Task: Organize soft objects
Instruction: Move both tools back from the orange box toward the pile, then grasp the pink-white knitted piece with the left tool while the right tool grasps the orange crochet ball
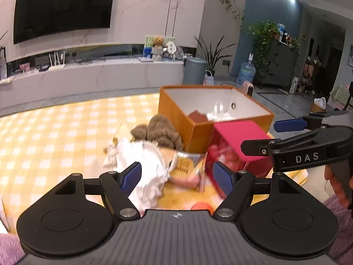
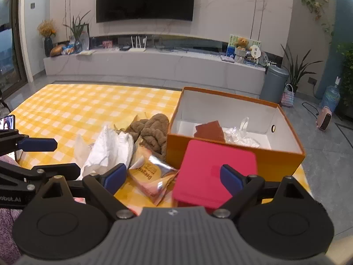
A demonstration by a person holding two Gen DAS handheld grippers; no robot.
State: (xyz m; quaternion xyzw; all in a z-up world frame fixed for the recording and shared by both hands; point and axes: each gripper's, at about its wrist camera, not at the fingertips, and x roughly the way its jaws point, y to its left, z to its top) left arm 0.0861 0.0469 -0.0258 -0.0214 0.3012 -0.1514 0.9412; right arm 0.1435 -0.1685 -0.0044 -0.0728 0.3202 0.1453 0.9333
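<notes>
Soft things lay heaped on the yellow checked surface: an orange box at two o'clock of the right claw, a brown plush at eleven, white cloth under the left claw. Both claws stood spread, pinching nothing.

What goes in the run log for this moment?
left gripper: open, empty | right gripper: open, empty | white crumpled cloth, brown plush toy: outside orange cardboard box

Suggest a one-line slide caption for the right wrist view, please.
Open right gripper above a snack packet and pink box, beside an open orange box.
</notes>
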